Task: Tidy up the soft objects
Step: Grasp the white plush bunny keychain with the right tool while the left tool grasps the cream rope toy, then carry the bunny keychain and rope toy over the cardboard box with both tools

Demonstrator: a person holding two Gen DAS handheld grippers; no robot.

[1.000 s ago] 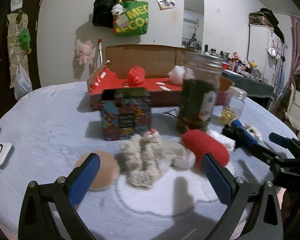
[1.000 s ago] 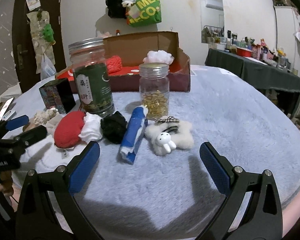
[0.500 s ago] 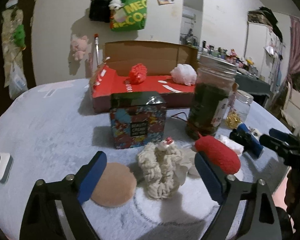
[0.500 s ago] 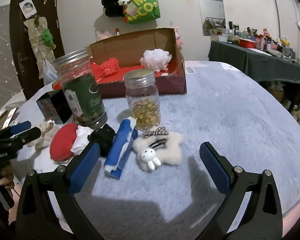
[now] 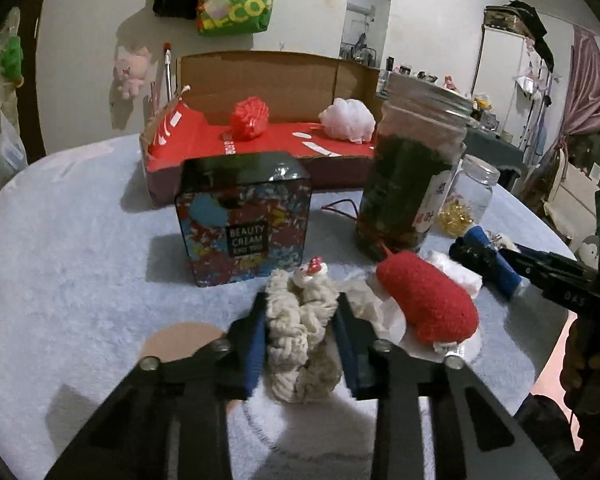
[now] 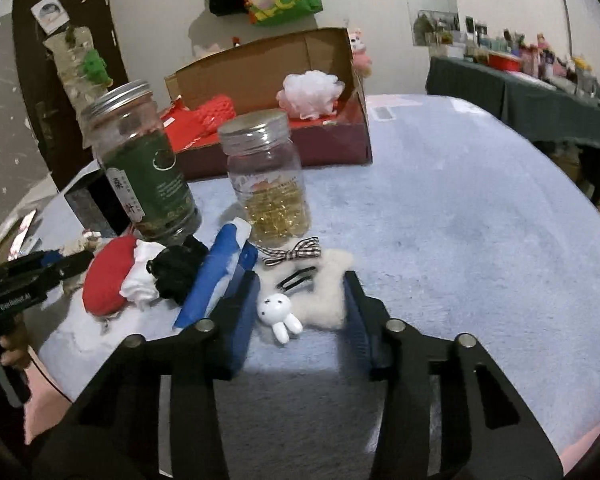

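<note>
Chunky cream knitted scrunchie (image 5: 300,332), ropy and ring-shaped, on plush cloth (image 5: 80,272).

Both grippers same build: left gripper (image 5: 302,334) and right gripper (image 6: 298,312) have black plastic arms with cut-out slots, blue finger pads (image 6: 242,320), silver screws (image 6: 395,325) at the pivots. White lettering on the side.
</note>
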